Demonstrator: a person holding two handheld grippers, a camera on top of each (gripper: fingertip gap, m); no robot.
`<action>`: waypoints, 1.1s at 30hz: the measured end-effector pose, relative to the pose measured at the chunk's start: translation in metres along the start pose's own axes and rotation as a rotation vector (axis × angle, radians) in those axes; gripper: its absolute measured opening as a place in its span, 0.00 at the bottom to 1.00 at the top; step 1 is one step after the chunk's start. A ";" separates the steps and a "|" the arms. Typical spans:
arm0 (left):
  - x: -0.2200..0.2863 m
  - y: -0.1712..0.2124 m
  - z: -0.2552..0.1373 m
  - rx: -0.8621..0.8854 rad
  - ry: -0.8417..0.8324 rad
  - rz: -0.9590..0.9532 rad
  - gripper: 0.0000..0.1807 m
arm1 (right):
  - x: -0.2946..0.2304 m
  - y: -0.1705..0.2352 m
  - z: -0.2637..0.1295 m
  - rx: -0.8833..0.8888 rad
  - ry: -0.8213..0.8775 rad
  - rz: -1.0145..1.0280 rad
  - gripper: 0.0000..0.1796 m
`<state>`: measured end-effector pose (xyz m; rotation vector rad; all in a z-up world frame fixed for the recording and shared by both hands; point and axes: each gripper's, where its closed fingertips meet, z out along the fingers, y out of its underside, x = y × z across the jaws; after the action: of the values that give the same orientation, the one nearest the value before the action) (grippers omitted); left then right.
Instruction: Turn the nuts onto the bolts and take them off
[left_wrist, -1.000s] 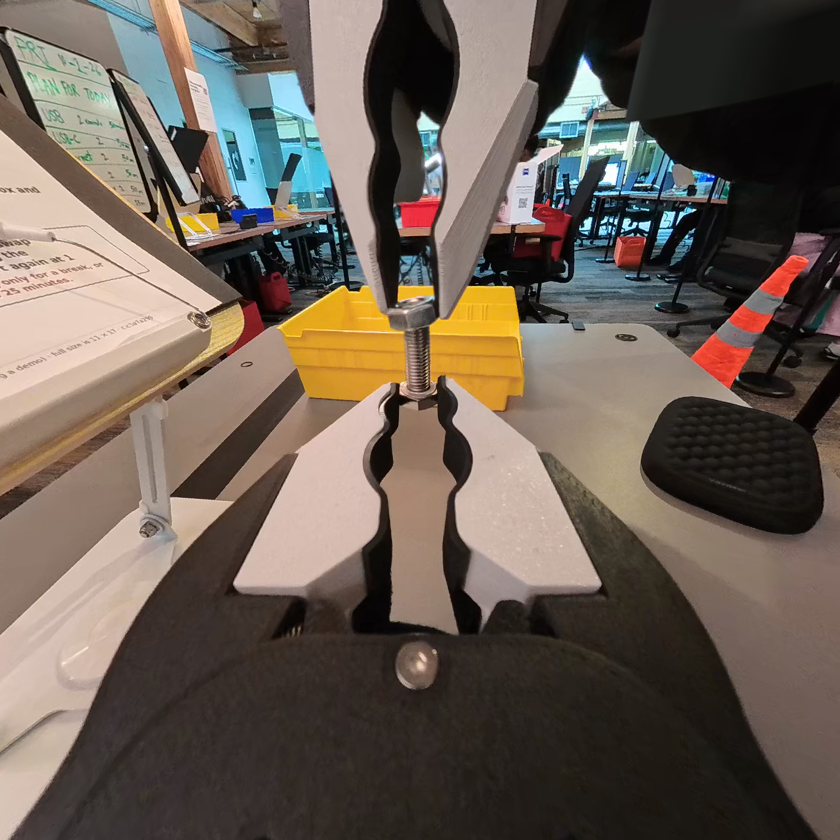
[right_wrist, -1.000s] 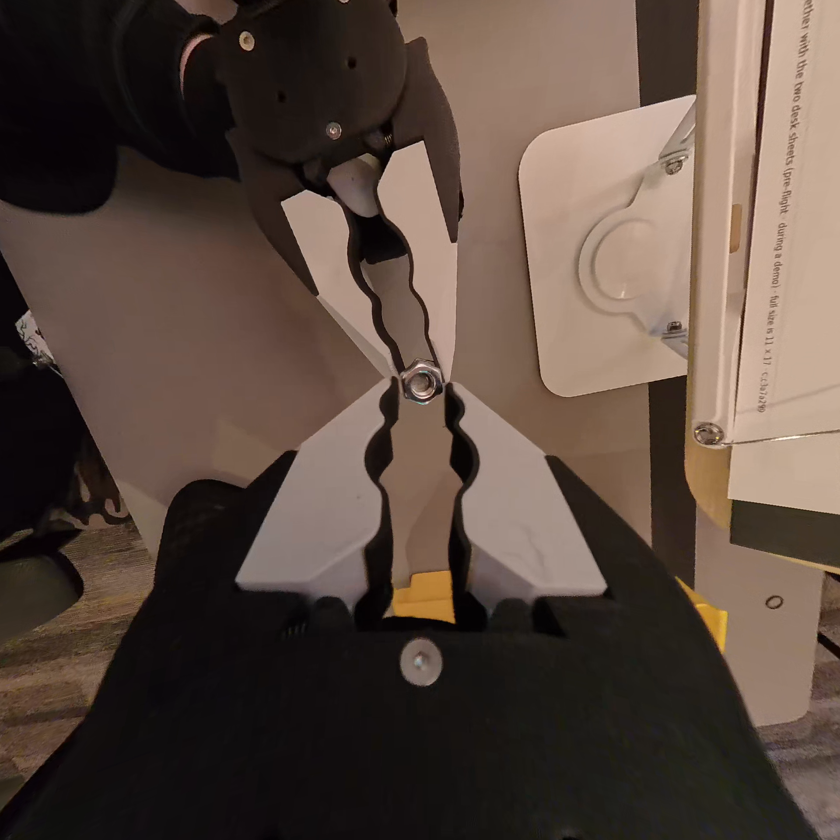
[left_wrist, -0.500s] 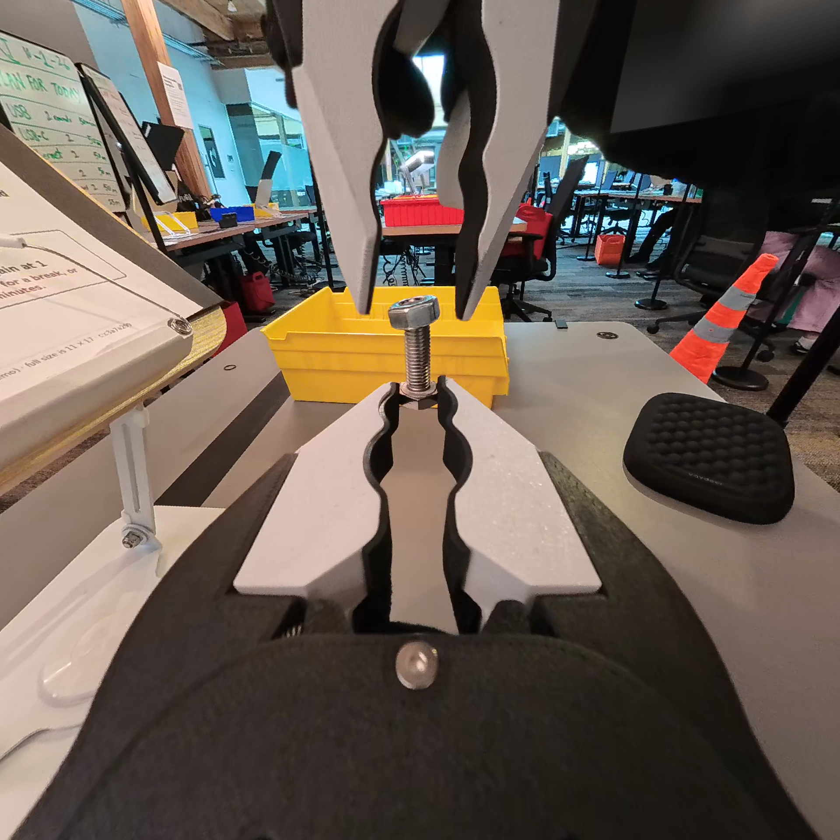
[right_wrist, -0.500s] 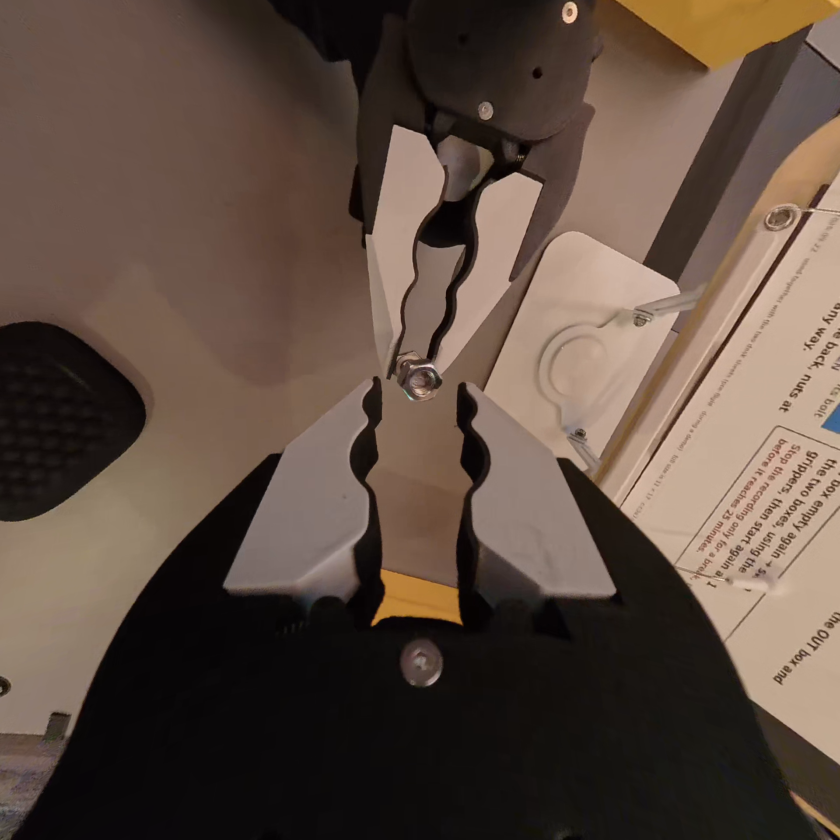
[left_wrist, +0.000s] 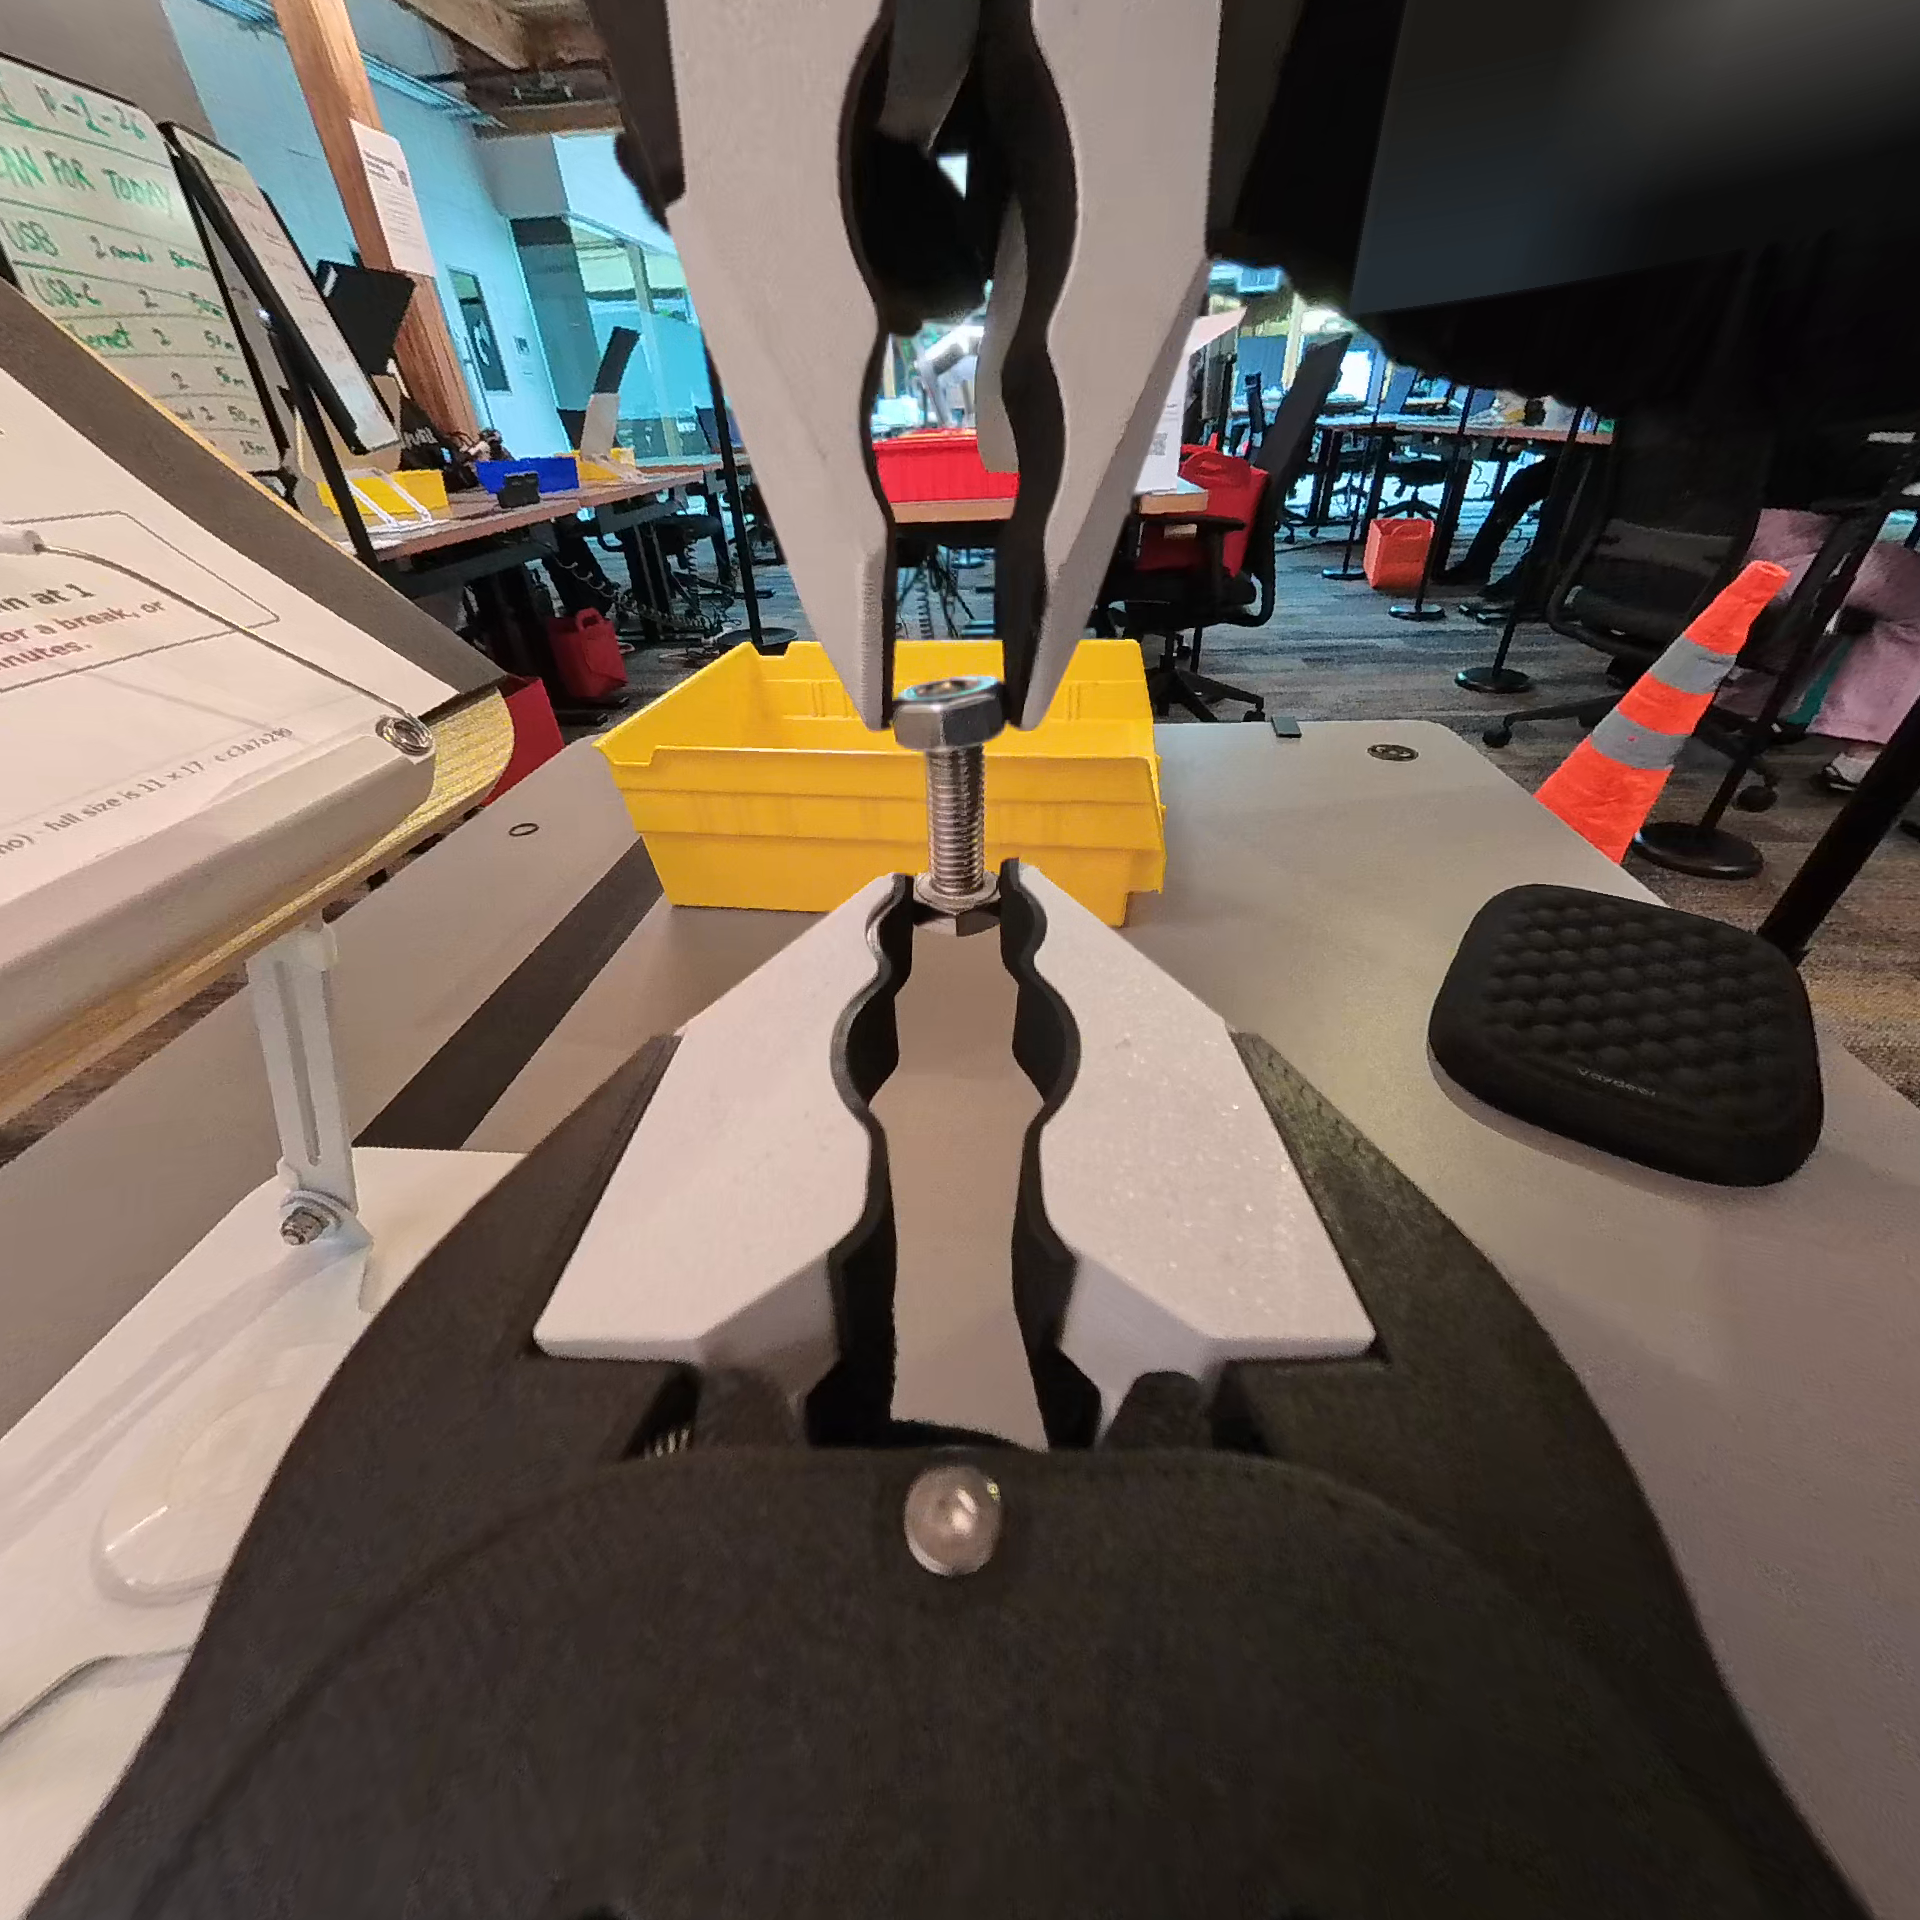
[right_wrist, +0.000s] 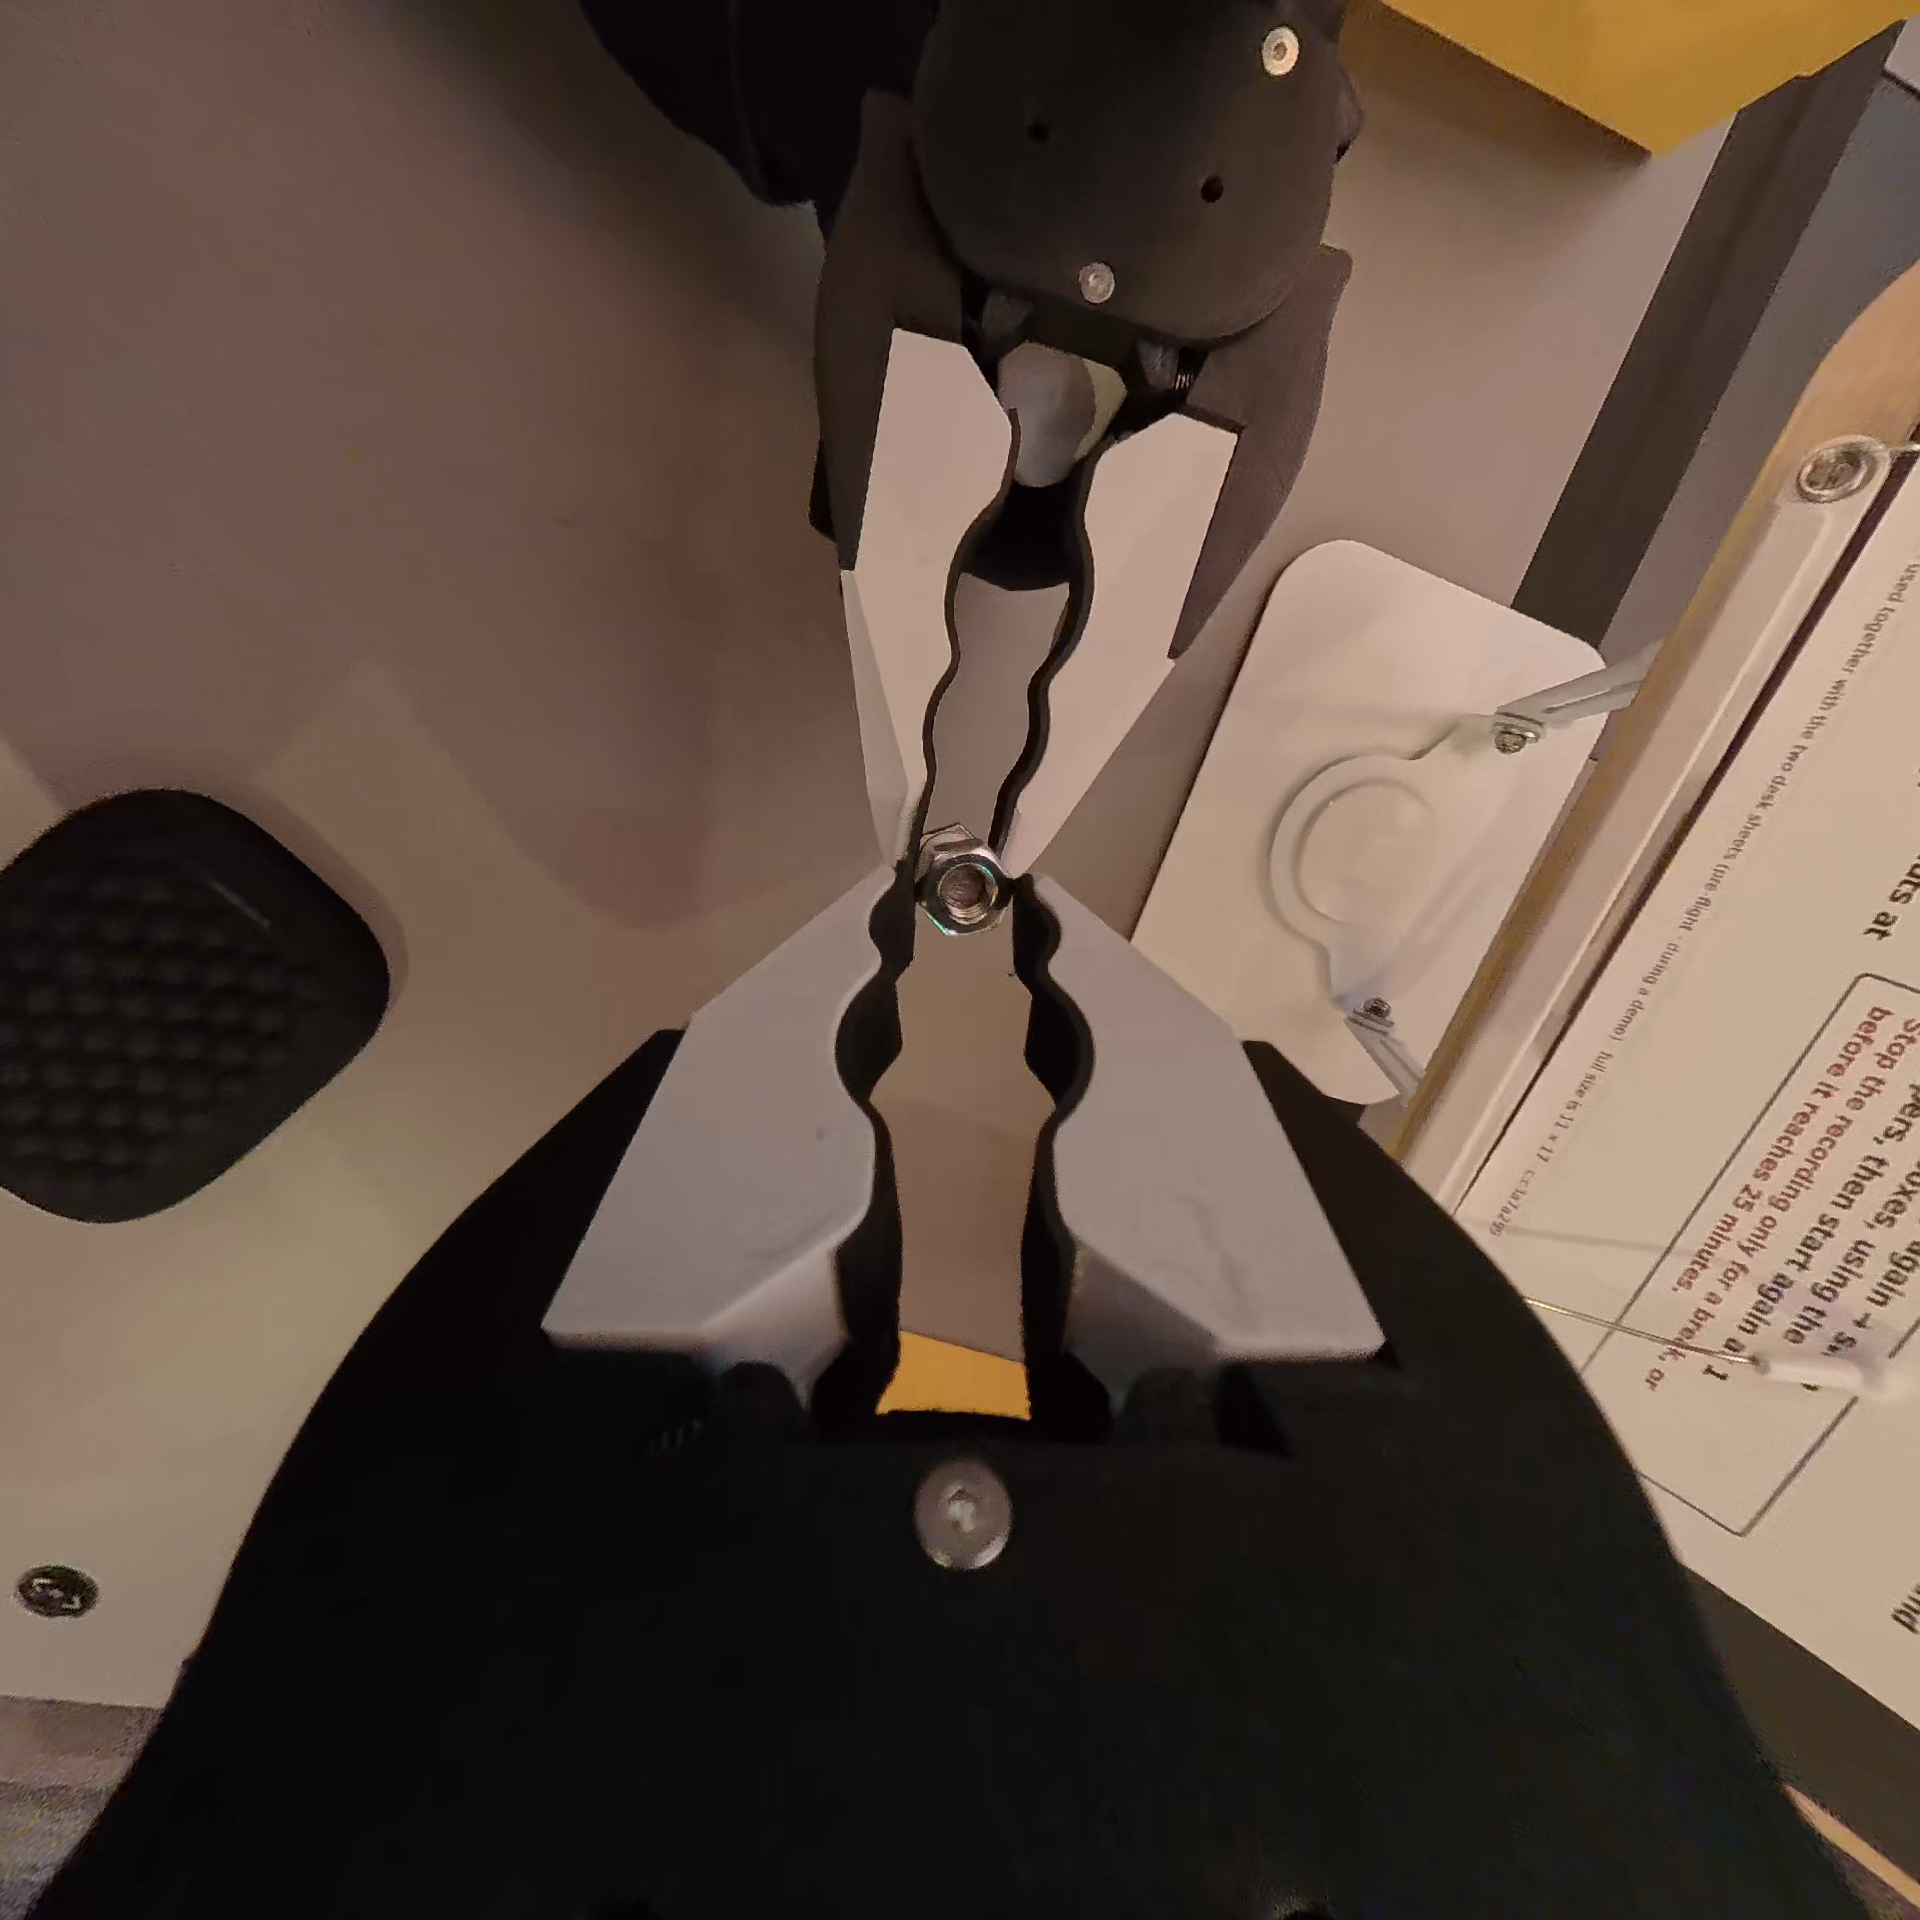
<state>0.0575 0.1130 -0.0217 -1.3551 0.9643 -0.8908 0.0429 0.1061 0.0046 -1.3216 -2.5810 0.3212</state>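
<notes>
**Q:** Two grippers meet in the left wrist view; how?

**A:** Low and level over the grey table (left_wrist: 1351, 935), the white two-finger left gripper (left_wrist: 952, 902) is clenched on a silver hex nut (left_wrist: 956, 916) at the foot of an upright, threaded silver steel bolt (left_wrist: 954, 800). Pointing straight down from above, the white right gripper (left_wrist: 948, 715) pinches the bolt's hex head. An open yellow plastic bin (left_wrist: 790, 769) sits behind; a black dimpled pad (left_wrist: 1631, 1029) lies right.

**Q:** And the right wrist view?

**A:** Looking down, the right gripper (right_wrist: 962, 900) closes on the bolt (right_wrist: 964, 896) head. The left gripper (right_wrist: 958, 840) reaches in from the top, tips touching the hardware. A white sheet holder (right_wrist: 1714, 1091) stands right.
</notes>
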 end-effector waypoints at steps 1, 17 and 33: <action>0.001 0.000 0.001 -0.001 0.001 0.000 0.08 | -0.001 0.000 0.000 -0.014 0.009 -0.014 0.09; -0.003 0.006 0.003 -0.034 -0.023 -0.004 0.08 | 0.003 0.007 0.005 -0.147 0.085 0.025 0.09; -0.004 0.006 0.003 -0.026 -0.020 -0.021 0.08 | 0.004 0.011 0.004 -0.109 0.118 0.275 0.18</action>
<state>0.0584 0.1181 -0.0277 -1.3962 0.9505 -0.8816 0.0473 0.1155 -0.0020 -1.6851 -2.3511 0.1434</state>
